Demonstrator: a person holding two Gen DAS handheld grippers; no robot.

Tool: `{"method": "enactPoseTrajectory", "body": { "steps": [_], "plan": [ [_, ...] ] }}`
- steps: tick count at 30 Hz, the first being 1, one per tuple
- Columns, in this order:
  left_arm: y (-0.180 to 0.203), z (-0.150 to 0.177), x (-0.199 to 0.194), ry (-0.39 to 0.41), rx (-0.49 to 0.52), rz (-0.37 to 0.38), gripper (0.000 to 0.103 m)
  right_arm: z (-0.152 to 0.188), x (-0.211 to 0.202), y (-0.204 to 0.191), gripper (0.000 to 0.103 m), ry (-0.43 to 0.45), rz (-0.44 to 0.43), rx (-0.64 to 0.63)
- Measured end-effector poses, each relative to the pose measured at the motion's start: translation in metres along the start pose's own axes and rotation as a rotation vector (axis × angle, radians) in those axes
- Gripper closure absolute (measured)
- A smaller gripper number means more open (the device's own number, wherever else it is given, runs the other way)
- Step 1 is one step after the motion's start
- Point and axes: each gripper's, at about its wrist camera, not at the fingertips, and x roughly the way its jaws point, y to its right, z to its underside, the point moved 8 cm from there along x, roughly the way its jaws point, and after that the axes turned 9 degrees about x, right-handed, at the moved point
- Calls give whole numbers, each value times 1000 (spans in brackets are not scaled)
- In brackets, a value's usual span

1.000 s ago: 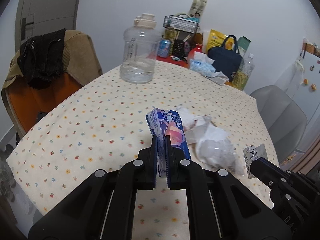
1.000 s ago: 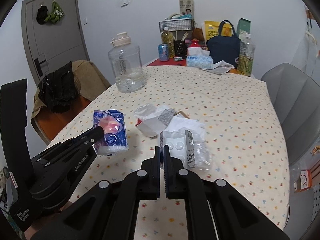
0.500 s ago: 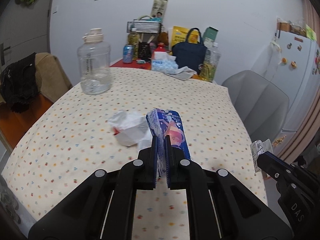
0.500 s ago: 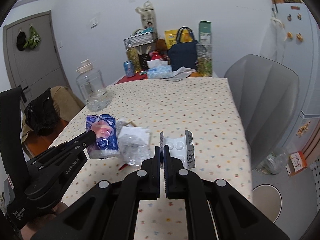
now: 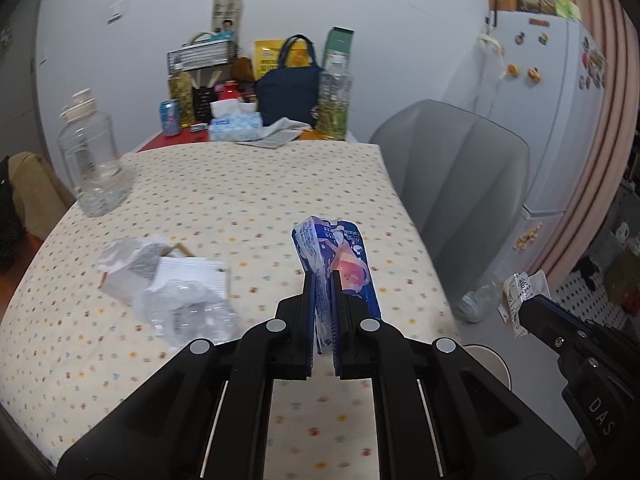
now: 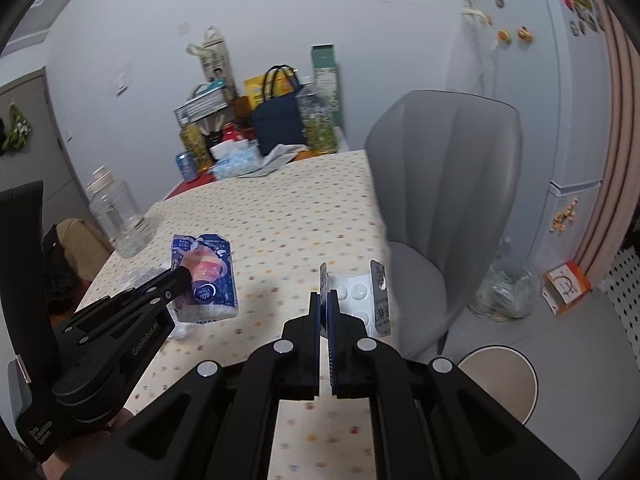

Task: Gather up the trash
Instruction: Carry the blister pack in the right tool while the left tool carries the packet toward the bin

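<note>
Black left gripper (image 5: 321, 280) is clamped on one crumpled blue plastic wrapper (image 5: 336, 256), held above the dotted cream tabletop (image 5: 248, 204). Right gripper (image 6: 323, 300) is clamped on one silver blister pack (image 6: 360, 296) at the tabletop edge. One heap of crumpled paper and clear plastic (image 5: 168, 280) lies on the tabletop, left of the wrapper. One round white bin (image 6: 500, 380) stands on the floor.

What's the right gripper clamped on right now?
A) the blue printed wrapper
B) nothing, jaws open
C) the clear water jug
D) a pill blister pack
D: in the right wrist view the right gripper is shut on the edge of the blister pack, its clear bubbles showing; the blue wrapper is in the left gripper.
</note>
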Motion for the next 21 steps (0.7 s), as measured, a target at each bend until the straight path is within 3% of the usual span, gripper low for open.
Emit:
{"method": "enactPoseTrajectory", "body": {
  "steps": [9, 21],
  "plan": [
    [72, -11, 22, -23, 91, 66, 96, -13, -4, 82, 99, 19, 89, 103],
    [149, -12, 46, -61, 198, 123, 96, -13, -3, 161, 99, 19, 149, 215]
  ]
}}
